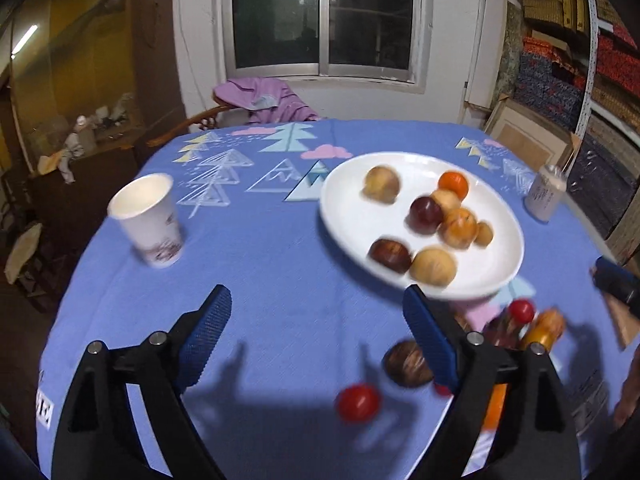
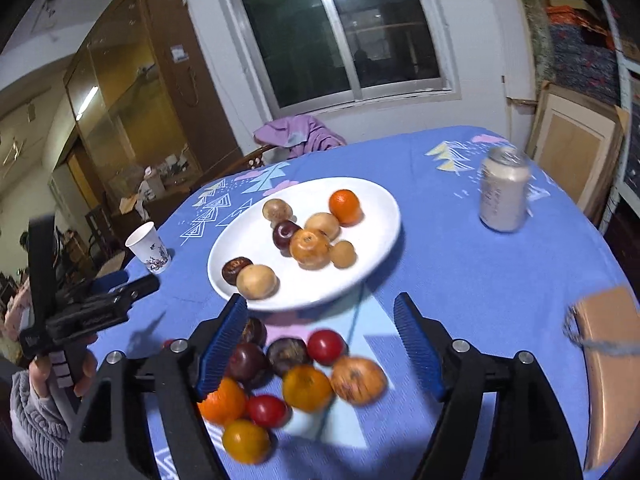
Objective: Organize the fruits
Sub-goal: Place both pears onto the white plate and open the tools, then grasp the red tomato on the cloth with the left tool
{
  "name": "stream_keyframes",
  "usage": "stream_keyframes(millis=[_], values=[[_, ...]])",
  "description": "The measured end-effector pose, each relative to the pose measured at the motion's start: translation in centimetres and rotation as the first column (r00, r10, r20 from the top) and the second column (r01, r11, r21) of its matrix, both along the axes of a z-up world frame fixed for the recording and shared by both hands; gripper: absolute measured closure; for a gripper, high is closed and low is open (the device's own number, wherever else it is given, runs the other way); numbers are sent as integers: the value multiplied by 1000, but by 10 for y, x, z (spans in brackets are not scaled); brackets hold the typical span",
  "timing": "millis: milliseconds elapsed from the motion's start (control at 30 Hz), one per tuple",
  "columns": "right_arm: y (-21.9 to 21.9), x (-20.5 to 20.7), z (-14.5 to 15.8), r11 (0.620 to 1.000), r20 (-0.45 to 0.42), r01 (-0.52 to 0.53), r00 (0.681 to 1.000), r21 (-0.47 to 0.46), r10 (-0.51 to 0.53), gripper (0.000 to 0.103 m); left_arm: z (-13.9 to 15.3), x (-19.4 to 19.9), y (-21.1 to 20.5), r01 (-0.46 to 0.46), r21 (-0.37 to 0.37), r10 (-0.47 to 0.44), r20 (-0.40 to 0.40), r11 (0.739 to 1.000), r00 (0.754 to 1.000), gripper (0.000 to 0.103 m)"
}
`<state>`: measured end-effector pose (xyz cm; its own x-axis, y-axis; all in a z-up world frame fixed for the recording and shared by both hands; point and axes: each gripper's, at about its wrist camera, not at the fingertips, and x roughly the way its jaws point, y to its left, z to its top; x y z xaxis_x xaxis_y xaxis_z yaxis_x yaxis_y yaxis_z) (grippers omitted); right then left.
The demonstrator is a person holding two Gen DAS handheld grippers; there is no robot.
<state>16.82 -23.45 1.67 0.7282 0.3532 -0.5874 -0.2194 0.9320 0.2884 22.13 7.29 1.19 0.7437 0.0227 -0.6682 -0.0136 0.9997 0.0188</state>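
Fruits on plate: 8 round pieces are seen on the white plate (image 2: pixel 372 216), which is oval, smooth and glossy; an orange (image 2: pixel 344 207) lies at the far side, a dark red plum (image 2: pixel 286 233) touches a tan ribbed fruit (image 2: pixel 310 248), and a dark brown fruit (image 2: pixel 237 270) touches a pale yellow one (image 2: pixel 257 281) at the near rim.
Loose fruits: a cluster (image 2: pixel 296 376) is spread on the cloth just in front of the plate, made up of smooth red tomatoes, oranges, dark plums and a speckled tan fruit; several are blurred.
Shape and axis: every piece is near-spherical, so no long axis or pointing direction can be told.
Tablecloth (image 1: pixel 260 280): blue woven fabric printed with triangular trees, mountains and pink clouds.
Left gripper (image 1: pixel 316 340): blue ribbed pads on black arms are held wide apart above the cloth; nothing is gripped; a red tomato (image 1: pixel 357 403) lies between the fingers, untouched, and a brown fruit (image 1: pixel 404 364) sits just beside the right pad.
Right gripper (image 2: pixel 320 348): jaws are spread wide over the loose cluster; no pad is seen pressing on a fruit.
Paper cup (image 1: pixel 146 220): white, tapered, upright, set well left of the plate.
Can (image 2: pixel 504 190): pale metal cylinder, upright, right of the plate.
Person's hand (image 2: pixel 60 372): wrapped around the left gripper's handle, with a grey ribbed sleeve.
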Motion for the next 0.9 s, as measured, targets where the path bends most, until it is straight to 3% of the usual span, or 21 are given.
stream_keyframes(millis=[233,467,667,733,900], values=[[-35,-18,-29,992,-86,102,992,80,-95,26,-40,-29,9,-19,0,19,-65,1000,998,17],[-27,-19,-31,995,-76,93,993,39,-90,26,-36,-38,-10,48,40,-47,-19,998,999,17],[-17,-19,-36,998,-92,68,993,-1,-68,25,-43,-36,-20,94,55,-92,-40,994,995,18],[-13,-20,-37,998,-93,63,994,-12,-64,15,-45,-37,-22,102,61,-100,-38,993,994,21],[-11,-23,-36,998,-80,61,995,-23,-62,13,-49,-35,-27,135,65,-132,-51,989,990,34]])
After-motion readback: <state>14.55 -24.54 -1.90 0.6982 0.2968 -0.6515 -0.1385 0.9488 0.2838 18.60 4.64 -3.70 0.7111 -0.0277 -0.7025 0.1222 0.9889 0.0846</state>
